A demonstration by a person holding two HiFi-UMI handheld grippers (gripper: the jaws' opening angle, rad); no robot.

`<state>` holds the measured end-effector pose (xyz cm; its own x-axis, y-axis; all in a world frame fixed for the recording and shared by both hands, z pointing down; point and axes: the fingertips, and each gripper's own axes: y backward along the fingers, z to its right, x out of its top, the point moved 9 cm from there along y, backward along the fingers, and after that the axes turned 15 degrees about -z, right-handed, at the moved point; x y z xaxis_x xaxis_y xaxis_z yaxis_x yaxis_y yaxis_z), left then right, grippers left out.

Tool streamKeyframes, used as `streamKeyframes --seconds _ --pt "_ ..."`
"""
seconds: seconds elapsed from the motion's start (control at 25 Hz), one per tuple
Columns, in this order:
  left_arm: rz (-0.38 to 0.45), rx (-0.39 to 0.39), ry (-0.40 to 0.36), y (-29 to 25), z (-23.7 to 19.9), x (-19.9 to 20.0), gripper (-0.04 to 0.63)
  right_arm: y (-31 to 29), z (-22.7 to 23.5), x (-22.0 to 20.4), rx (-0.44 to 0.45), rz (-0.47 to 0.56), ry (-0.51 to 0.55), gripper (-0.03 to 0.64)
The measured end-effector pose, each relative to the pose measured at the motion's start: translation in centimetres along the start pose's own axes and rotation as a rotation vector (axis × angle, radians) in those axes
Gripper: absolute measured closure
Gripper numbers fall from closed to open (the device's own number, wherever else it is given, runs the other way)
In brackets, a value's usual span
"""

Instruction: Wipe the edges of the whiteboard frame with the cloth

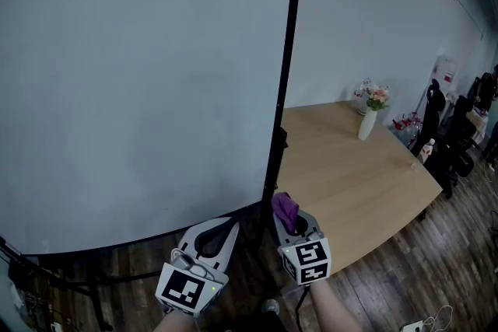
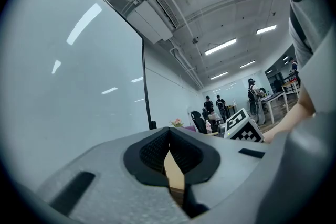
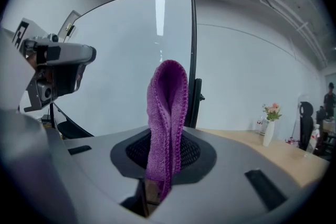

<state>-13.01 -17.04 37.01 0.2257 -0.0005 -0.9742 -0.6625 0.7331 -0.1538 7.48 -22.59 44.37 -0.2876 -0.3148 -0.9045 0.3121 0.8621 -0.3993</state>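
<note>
Whiteboard frame (image 1: 291,12): a black upright runs from top centre of the head view down to lower centre, bounding the pale board that fills the left and upper left. A dark lower edge curves along the bottom left.

Left tool (image 1: 219,234): sits at lower centre-left, below the board's bottom edge. Its own view shows the jaws of this tool (image 2: 169,152) closed tip to tip with nothing between them. It is idle.

Right tool (image 1: 299,223): sits at lower centre, just right of the upright's lower end. It is clamped on the purple cloth (image 1: 285,207), whose folded loop (image 3: 167,113) stands up past the jaws. The loop is near the upright (image 3: 193,60). Contact cannot be confirmed from any view.

Further right: a wooden counter (image 1: 350,175) with a white vase (image 1: 367,124) of flowers, well apart from the work.

Assessment: wiping of the upright looks about to begin at its lower end.

Recommendations:
- Press the crown of the loop onto the black strip, not the hard jaw faces.
- Tilt the tool so the fabric wraps the strip's front and side.
- Keep the clamp firm, since only a short fold protrudes and drag could pull it loose.
- Travel along the strip in one steady pass.
- The board may shift under pressure, so brace it with the free tool if it does.
</note>
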Motion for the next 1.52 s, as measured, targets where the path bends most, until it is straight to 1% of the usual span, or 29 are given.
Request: streamKeyframes --seconds 0.52,0.76,1.0,1.12,1.28,1.52 --pt "0.022 -0.038 -0.007 3.7 1.4 -0.5 0.578 6.4 -3.2 1.2 0.007 0.120 -0.038 0.546" --pt "0.031 -0.037 -0.009 4.8 1.9 -0.5 0.578 8.5 -4.3 1.8 0.020 0.172 -0.052 0.546" --pt "0.064 -0.012 -0.038 5.4 2.4 0.1 0.578 10.4 -4.2 1.9 0.027 0.202 -0.054 0.546" --pt "0.057 -0.006 -0.019 5.9 3.6 0.6 0.578 11.7 -4.0 1.7 0.030 0.209 -0.045 0.545" --pt "0.071 0.023 -0.030 6.6 5.1 0.7 0.578 13.5 -3.8 1.3 0.040 0.212 -0.031 0.545" --pt "0.079 0.054 -0.017 8.3 9.3 1.8 0.580 17.8 -3.4 0.4 0.067 0.225 -0.013 0.545"
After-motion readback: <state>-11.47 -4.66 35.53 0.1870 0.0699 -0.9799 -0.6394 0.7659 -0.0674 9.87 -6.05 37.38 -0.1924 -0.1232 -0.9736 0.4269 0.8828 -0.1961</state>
